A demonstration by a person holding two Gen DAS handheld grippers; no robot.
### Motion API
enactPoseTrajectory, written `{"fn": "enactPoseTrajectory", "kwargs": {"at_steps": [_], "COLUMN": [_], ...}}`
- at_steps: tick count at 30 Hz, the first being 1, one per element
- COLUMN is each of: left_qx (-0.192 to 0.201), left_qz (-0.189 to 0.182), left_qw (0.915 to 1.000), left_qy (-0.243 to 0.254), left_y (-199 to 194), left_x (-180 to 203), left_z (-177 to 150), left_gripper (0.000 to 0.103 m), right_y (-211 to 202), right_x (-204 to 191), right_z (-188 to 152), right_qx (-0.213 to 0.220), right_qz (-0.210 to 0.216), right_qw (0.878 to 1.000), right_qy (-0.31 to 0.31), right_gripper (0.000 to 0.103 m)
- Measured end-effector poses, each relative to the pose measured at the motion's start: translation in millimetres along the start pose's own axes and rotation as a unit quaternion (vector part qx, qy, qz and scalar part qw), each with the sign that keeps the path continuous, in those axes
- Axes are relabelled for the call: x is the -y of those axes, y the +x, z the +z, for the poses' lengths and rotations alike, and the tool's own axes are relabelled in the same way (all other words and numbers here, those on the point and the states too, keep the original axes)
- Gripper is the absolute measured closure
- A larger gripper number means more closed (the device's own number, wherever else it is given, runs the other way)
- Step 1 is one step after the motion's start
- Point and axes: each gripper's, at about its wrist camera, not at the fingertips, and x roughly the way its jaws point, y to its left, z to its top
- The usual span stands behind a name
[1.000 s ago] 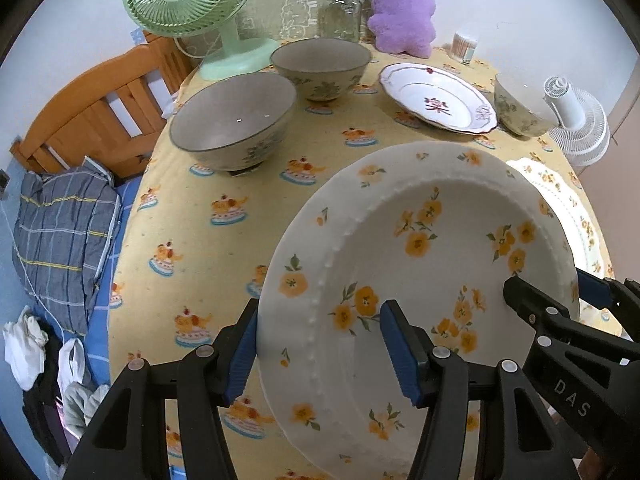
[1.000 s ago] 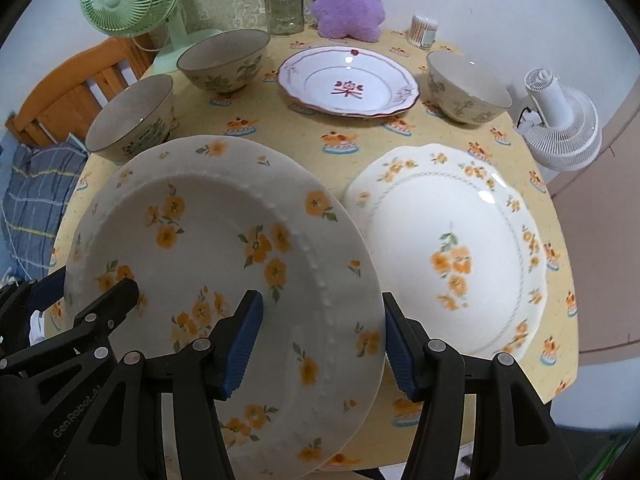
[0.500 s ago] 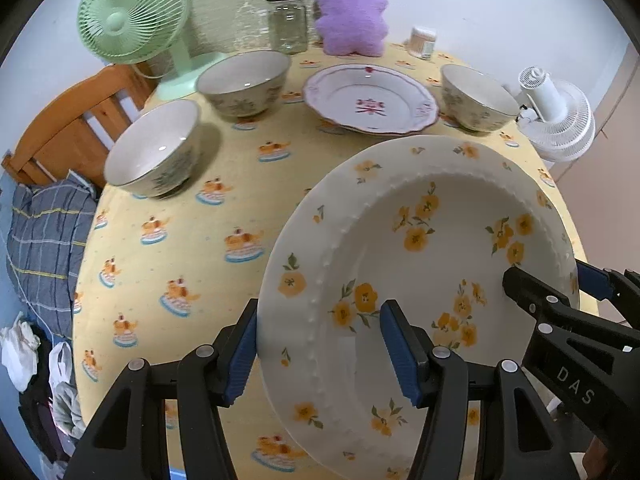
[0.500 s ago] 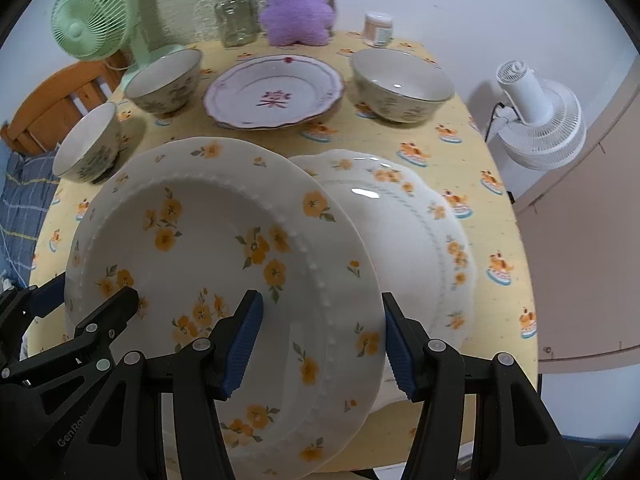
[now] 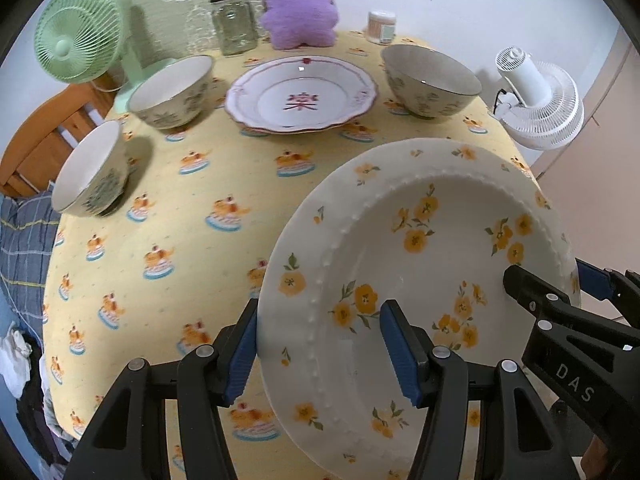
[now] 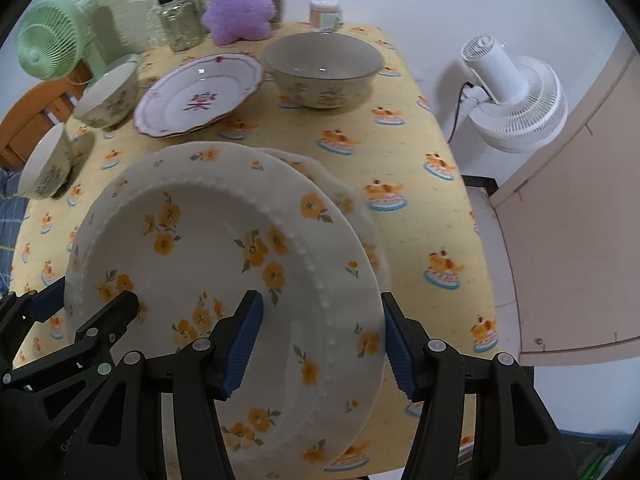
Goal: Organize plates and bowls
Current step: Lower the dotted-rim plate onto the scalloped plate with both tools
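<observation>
Flowered plate (image 5: pixel 420 280) shifted right; fingers (image 5: pixel 394 344) still straddle rim.

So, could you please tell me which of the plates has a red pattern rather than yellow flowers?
The scalloped plate at the far side of the table, lying between two bowls. It has a red centre motif; the other two plates carry yellow flowers.

Both wrist views: close, facing forward-down, sharing flowered plate (image 5: pixel 420 264), tablecloth (image 5: pixel 168 184).

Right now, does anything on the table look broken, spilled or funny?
Nothing looks broken or spilled. The odd bit: the white yellow-flowered plate is tilted in the air, pinched by the left gripper and right gripper, above a second flowered plate lying flat on the yellow tablecloth.
</observation>
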Motion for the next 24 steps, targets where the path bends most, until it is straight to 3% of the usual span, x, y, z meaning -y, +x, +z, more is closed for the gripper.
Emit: {"fn": "enactPoseTrajectory", "kwargs": {"at_steps": [24], "left_qx": [-0.032], "left_qz": [0.026], "left_qw": [0.9991], "left_qy": [0.006], "left_y": [46], "left_x": [34], "left_z": [18], "left_gripper": [0.041], "right_y": [43], "right_x": [32], "right_z": [18], "right_qx": [-0.028], "right_qz": [0.007], "right_qw": [1.0], "right_qy": [0.011], "right_gripper": [0.043]}}
